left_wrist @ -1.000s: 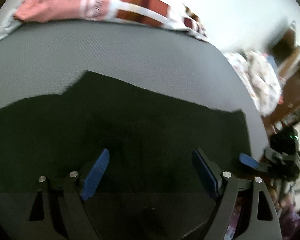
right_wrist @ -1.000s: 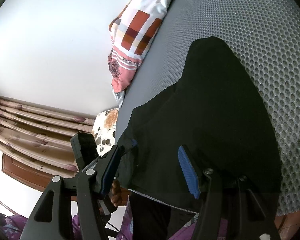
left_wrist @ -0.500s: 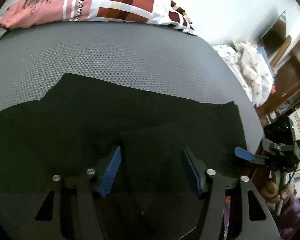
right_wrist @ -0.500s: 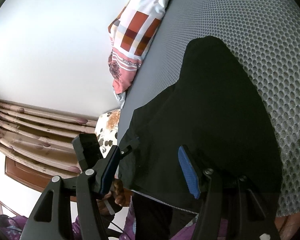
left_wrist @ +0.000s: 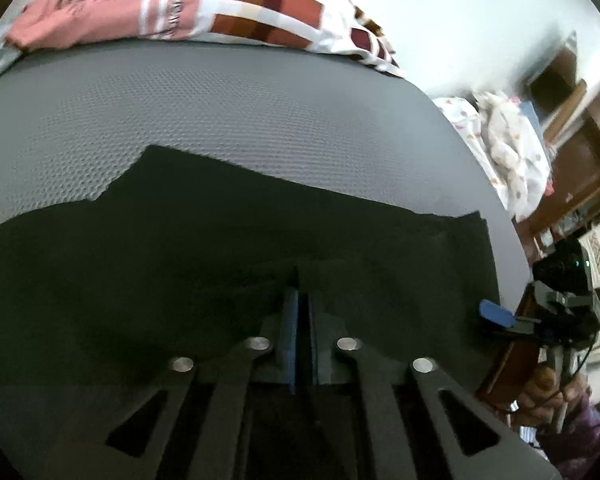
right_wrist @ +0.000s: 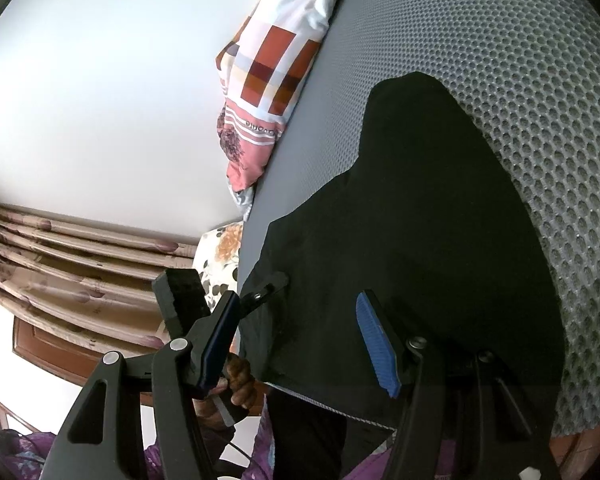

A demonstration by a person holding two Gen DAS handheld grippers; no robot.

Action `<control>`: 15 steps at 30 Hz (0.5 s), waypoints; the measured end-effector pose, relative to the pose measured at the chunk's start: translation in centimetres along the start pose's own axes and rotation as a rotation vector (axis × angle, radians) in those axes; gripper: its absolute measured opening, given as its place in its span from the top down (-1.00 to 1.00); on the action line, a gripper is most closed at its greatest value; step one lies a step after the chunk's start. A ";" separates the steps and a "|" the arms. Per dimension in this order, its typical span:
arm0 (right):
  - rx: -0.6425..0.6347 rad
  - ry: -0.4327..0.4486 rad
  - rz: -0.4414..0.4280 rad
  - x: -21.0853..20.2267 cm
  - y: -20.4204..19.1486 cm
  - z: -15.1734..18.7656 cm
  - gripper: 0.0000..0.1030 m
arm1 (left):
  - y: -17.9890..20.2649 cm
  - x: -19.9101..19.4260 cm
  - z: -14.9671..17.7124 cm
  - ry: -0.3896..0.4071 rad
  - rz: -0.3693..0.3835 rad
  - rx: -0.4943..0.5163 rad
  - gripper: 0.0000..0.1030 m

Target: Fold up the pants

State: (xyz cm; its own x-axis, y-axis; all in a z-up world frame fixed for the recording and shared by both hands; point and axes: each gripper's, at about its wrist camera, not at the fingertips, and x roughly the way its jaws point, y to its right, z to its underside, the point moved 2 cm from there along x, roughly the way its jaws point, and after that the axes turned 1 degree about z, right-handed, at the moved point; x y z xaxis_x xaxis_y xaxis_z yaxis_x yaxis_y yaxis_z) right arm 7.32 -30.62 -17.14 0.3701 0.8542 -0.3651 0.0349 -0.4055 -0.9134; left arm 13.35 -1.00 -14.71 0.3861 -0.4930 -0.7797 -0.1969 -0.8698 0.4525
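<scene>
Black pants [left_wrist: 228, 248] lie spread flat on a grey mesh mattress [left_wrist: 220, 112]; they also show in the right wrist view [right_wrist: 420, 208]. My left gripper [left_wrist: 299, 300] is shut, its blue pads pinching the near edge of the pants. It shows in the right wrist view [right_wrist: 266, 286] at the pants' left edge. My right gripper [right_wrist: 300, 340] is open over the near edge of the pants, with nothing between its jaws. It shows at the right in the left wrist view [left_wrist: 496, 314], beside the pants' end.
A pink, white and checked blanket [left_wrist: 188, 16] lies along the far edge of the mattress, against a white wall. A floral bundle [left_wrist: 508, 160] and wooden furniture [left_wrist: 580, 168] stand off the right end. Striped curtains [right_wrist: 68, 252] hang on the left.
My left gripper has closed from wide open to shut on the pants' near edge. My right gripper has stayed open and almost still.
</scene>
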 end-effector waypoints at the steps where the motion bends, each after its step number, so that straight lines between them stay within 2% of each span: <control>1: 0.000 0.001 0.001 0.1 0.0 0.1 -0.10 | -0.1 -0.1 0.1 0.004 0.006 -0.005 0.92; 4: -0.002 0.000 0.006 0.1 -0.1 0.0 -0.11 | 1.1 -0.3 0.2 0.016 -0.035 0.059 0.93; 8: 0.006 0.000 0.007 0.1 -0.1 0.0 -0.11 | 2.4 -1.1 0.5 0.035 -0.043 0.097 0.95; 15: 0.008 -0.003 -0.009 0.2 -0.5 -0.3 -0.25 | 0.9 -2.1 1.2 0.025 -0.075 0.025 0.95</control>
State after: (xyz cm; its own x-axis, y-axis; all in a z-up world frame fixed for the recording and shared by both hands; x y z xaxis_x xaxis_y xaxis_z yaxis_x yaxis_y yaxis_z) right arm 7.70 -30.36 -16.73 0.3670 0.8589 -0.3573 0.0306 -0.3950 -0.9182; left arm 11.30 -0.81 -13.18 0.4229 -0.4263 -0.7996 -0.1893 -0.9045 0.3821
